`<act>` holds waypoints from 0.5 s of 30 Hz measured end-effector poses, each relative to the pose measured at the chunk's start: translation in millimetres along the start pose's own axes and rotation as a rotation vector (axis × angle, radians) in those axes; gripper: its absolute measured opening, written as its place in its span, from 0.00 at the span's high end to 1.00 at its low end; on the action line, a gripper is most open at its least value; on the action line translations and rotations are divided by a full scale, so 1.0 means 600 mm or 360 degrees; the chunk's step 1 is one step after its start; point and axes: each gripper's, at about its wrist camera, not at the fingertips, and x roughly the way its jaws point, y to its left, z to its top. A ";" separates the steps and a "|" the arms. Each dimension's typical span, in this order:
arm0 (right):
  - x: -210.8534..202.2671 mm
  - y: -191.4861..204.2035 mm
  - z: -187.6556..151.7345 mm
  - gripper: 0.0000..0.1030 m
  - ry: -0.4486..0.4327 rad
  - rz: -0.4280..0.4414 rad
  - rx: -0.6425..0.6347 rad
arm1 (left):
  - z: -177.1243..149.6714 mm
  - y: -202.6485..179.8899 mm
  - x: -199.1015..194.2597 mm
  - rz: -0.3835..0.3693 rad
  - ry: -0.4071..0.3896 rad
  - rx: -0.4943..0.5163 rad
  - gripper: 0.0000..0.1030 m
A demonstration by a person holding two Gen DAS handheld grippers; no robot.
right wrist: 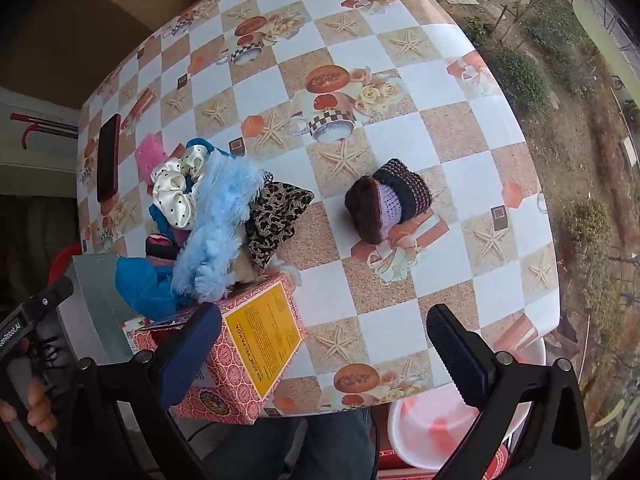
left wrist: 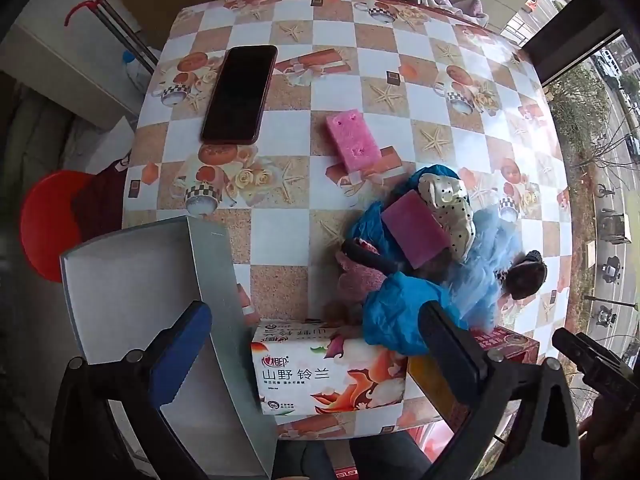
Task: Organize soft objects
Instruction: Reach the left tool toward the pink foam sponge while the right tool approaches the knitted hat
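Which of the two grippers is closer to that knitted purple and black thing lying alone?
Right. The right gripper faces the knitted piece; the left gripper hovers beside the pile.

Two sponges (left wrist: 353, 141) (left wrist: 414, 229), one phone (left wrist: 239, 94), three boxes (left wrist: 330, 368) (right wrist: 248, 344) (left wrist: 140, 292), perhaps six soft items piled (right wrist: 218, 224), one knitted piece (right wrist: 394, 200).

Both black grippers (left wrist: 316, 344) (right wrist: 324, 346) carry blue ribbed pads and silver screws.

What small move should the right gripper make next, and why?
Probably ease the right gripper forward toward the knitted hat. Its jaws are open and empty, and the hat lies alone on the table, apart from the pile of soft things around the fluffy blue piece, so it looks the easiest to pick.
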 end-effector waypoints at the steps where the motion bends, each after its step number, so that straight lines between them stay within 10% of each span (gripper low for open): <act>1: 0.003 -0.004 0.006 0.00 0.0013 0.0004 0.0001 | 0.006 -0.003 0.004 0.0007 0.0011 -0.0008 0.00; 15: 0.029 -0.017 0.046 0.00 0.0050 0.0002 -0.0025 | 0.048 -0.034 0.035 0.0082 0.0061 0.0001 0.00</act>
